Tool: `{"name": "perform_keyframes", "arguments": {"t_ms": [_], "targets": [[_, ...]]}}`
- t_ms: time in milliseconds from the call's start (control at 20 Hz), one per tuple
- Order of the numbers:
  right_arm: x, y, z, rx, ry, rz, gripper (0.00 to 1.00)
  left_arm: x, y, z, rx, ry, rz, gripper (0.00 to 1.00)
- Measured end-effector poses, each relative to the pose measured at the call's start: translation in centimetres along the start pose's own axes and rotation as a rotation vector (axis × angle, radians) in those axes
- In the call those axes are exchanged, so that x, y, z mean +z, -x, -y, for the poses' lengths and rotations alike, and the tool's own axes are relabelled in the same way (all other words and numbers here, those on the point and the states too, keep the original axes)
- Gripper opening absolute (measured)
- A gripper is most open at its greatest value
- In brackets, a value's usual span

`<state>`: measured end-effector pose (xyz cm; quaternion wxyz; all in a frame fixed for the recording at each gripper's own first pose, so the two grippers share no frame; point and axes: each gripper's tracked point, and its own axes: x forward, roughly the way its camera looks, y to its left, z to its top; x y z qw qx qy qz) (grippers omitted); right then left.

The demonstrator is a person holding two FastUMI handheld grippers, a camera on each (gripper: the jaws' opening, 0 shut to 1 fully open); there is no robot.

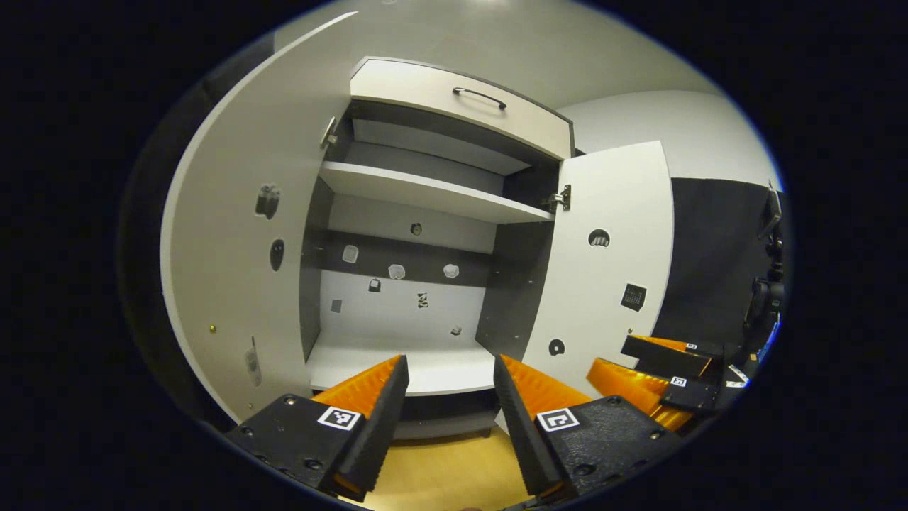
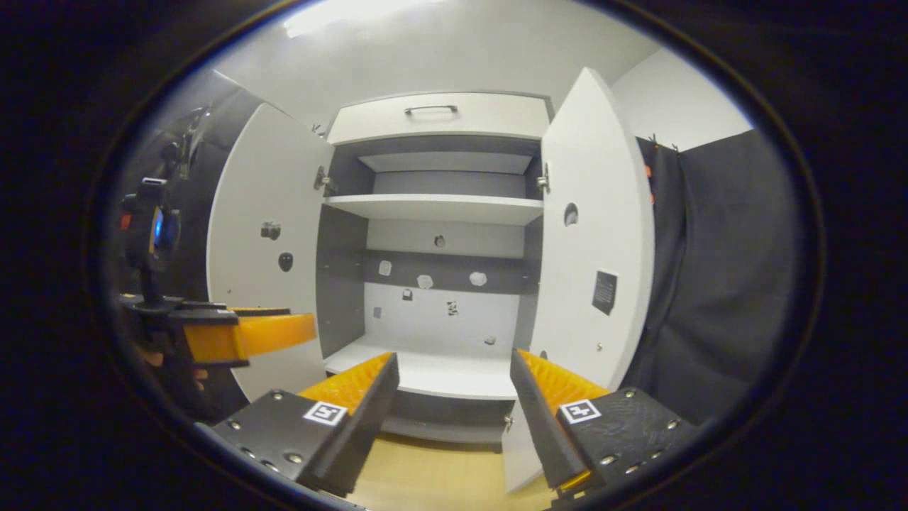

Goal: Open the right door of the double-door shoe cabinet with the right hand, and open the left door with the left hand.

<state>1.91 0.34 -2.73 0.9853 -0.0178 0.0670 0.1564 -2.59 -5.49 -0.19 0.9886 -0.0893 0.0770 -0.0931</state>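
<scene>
The white shoe cabinet [image 1: 425, 191] [image 2: 440, 202] stands in front of me with both doors swung wide. Its left door [image 1: 234, 270] [image 2: 266, 241] and right door [image 1: 610, 248] [image 2: 596, 234] show their inner faces. Inside are a white shelf [image 2: 436, 208] and a bare bottom board [image 1: 397, 358]. My left gripper [image 1: 448, 397] is open, a short way in front of the cabinet, holding nothing. My right gripper [image 2: 454, 397] is open too, empty, close beside the right door's lower edge. In the left gripper view the right gripper [image 1: 660, 376] shows low at the right; in the right gripper view the left gripper [image 2: 241, 333] shows at the left.
A drawer front with a dark handle [image 1: 480, 96] [image 2: 431, 109] tops the cabinet. Black cloth wall [image 2: 716, 284] hangs right of the cabinet. The floor [image 1: 440, 468] below is light wood. Small stickers dot the back panel and door insides.
</scene>
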Motion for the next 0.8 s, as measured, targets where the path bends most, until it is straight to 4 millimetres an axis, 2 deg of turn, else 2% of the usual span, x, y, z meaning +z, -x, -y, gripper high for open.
{"name": "perform_keyframes", "arguments": {"t_ms": [50, 150, 300, 550, 800], "targets": [[0.2, -0.3, 0.0, -0.007, 0.009, 0.006, 0.93, 0.0, -0.3, 0.2, 0.001, -0.009, 0.002, 0.75], [0.8, -0.5, -0.1, -0.017, 0.014, 0.022, 0.96, 0.0, -1.0, 0.0, 0.029, -0.036, 0.005, 0.99], [1.4, -1.0, 0.0, -0.027, -0.019, 0.04, 0.97, 0.2, -1.4, -0.3, 0.048, -0.04, 0.017, 0.96], [1.0, -1.3, 1.1, -0.06, -0.02, 0.037, 0.96, 0.0, -2.2, -1.1, 0.052, -0.038, 0.007, 0.96], [1.5, -1.7, 0.8, -0.051, -0.005, 0.067, 0.97, 0.5, -2.5, -0.8, 0.043, -0.066, 0.027, 0.96]]}}
